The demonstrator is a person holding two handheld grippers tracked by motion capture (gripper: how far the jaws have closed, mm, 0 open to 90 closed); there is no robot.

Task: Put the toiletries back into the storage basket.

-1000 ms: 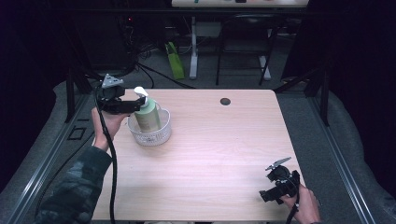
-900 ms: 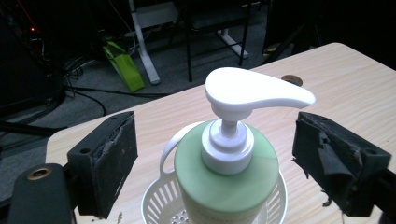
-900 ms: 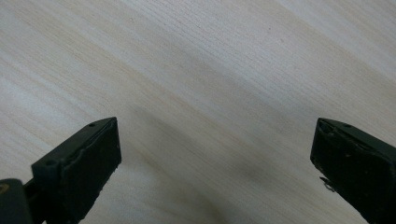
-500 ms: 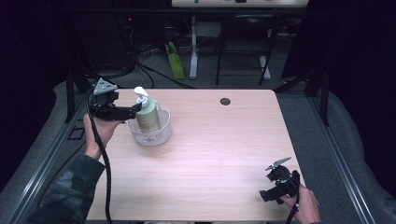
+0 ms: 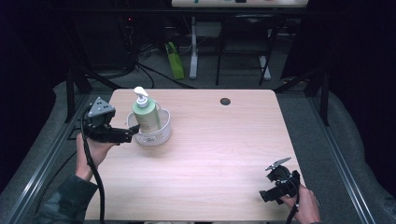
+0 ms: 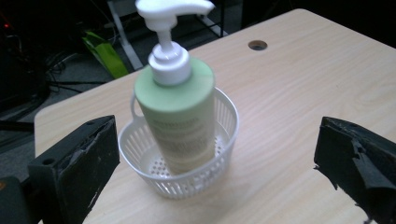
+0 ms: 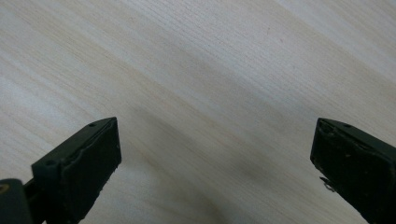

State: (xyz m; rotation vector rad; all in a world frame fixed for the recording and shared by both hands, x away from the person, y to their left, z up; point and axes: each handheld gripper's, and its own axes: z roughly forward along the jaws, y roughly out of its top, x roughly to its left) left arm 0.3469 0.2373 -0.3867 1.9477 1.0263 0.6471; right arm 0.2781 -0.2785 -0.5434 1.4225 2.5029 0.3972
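Bottle [image 6: 177, 116] upright in basket [image 6: 140, 144]; table hole [image 5: 225, 101] beyond.

The left hand-held gripper [image 5: 131, 135] sits at the left edge of the tabletop [image 5: 219, 140], held from below in the left hand [image 5: 95, 148], its jaws lying roughly level and pointing toward the table's middle. Its jaws have just been opening and stand wide apart, with nothing pressed between the pads. The left forearm, in a dark patterned sleeve, rises from the lower left corner. The right hand-held gripper [image 5: 267, 193] rests low near the front right corner, gripped in the right hand [image 5: 306, 205], jaws spread wide over bare wood.
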